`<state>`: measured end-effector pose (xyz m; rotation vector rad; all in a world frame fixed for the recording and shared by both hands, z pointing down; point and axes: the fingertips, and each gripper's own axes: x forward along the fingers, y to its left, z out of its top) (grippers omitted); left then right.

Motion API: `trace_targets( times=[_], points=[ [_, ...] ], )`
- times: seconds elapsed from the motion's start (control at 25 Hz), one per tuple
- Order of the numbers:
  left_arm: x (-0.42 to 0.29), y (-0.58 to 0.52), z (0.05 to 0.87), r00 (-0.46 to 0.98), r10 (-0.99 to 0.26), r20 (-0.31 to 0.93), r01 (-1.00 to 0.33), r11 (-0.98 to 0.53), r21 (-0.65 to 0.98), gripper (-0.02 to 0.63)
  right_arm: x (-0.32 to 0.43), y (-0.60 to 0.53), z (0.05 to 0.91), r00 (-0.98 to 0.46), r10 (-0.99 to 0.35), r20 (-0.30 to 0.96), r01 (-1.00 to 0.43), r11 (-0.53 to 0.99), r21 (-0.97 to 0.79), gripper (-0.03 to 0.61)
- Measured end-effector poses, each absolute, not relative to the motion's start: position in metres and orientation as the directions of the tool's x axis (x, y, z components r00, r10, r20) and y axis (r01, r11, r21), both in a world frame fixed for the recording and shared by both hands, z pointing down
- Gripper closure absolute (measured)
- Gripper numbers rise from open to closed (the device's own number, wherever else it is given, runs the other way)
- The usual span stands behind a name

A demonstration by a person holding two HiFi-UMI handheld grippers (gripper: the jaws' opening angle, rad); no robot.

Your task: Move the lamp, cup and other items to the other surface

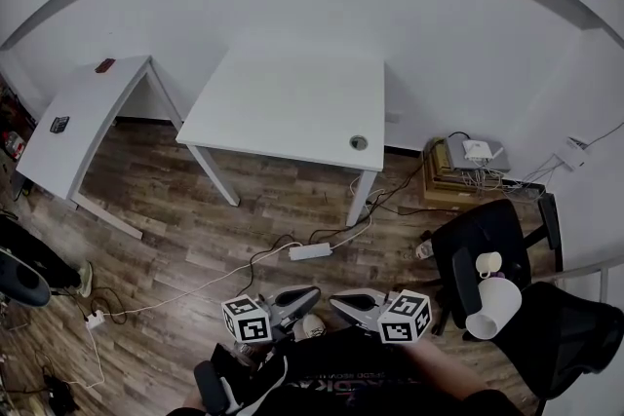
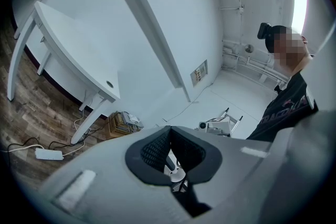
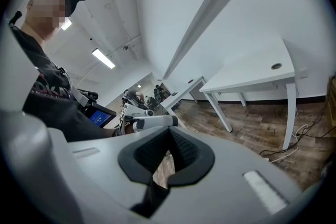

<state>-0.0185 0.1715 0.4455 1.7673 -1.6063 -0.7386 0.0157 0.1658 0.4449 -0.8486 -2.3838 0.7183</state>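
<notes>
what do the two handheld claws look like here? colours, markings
Left claw and right claw match: light grey moulded bodies, black textured pads. Each carries a white cube with black square markers. The person's top is dark.

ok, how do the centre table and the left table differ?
The centre table is bare apart from a round cable hole near its front right corner; the left table carries a small red item and a small dark item. The centre table stands square to the back wall; the left table sits off to the side, seen at an angle. Both are white, on the wood floor.
</notes>
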Motion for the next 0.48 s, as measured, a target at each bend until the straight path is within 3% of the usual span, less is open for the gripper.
trace_targets(
  times=[0.48],
  points=[
    [-0.0180, 0.1765, 0.4435, 0.096, -0.995, 0.018, -0.643, -0.049, 0.765, 0.615, 0.0137, 0.1680, 0.4442, -0.686, 0.676, 0.267, 0.421, 0.669, -0.612, 0.575]
  ],
)
